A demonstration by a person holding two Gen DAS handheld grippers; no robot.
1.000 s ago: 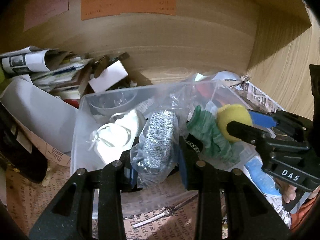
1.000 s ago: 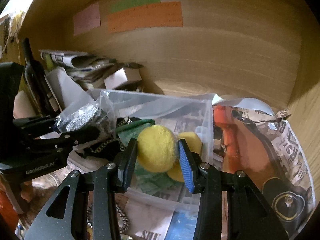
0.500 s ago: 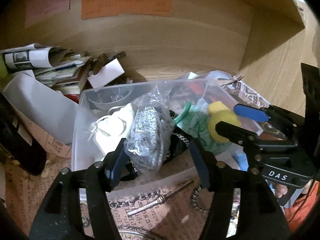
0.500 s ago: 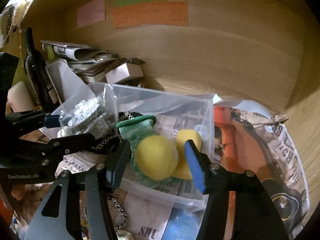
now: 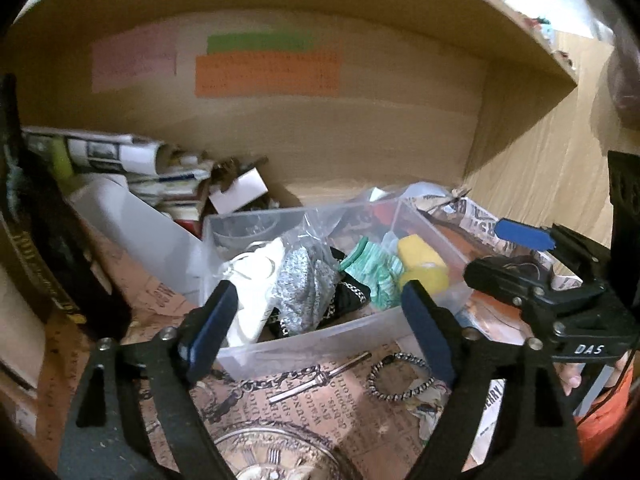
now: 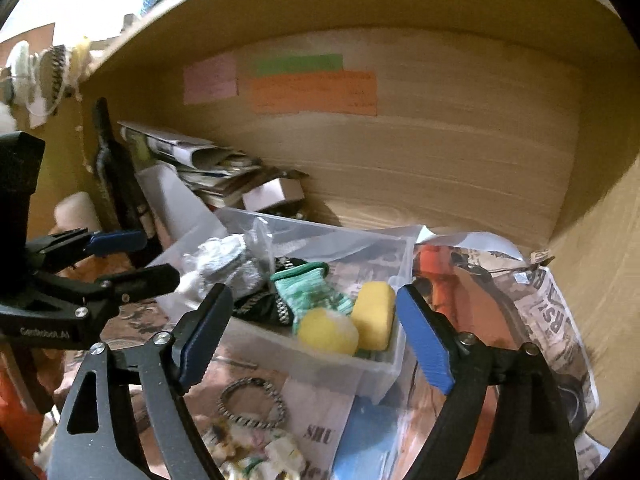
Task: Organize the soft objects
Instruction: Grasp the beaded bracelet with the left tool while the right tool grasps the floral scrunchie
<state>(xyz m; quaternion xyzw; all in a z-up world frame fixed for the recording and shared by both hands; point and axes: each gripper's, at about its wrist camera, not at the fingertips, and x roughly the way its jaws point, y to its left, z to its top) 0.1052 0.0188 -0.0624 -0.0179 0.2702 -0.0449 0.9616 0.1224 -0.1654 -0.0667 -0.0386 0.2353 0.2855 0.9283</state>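
Right wrist view shows both grippers' fingers spread apart and empty, right gripper (image 6: 314, 338) and left gripper (image 5: 320, 326), while the yellow pom-pom (image 6: 328, 335), sponge (image 6: 373, 316), green sock (image 6: 308, 292) and bagged silver scrubber (image 5: 304, 286) lie inside the clear bin (image 6: 320, 354), so sorting looks largely done.

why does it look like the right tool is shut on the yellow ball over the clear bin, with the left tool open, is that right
Not quite: the right tool is open and holds nothing. The right wrist view shows the yellow ball lying in the clear bin beside the yellow sponge. The left tool is open, as you said.
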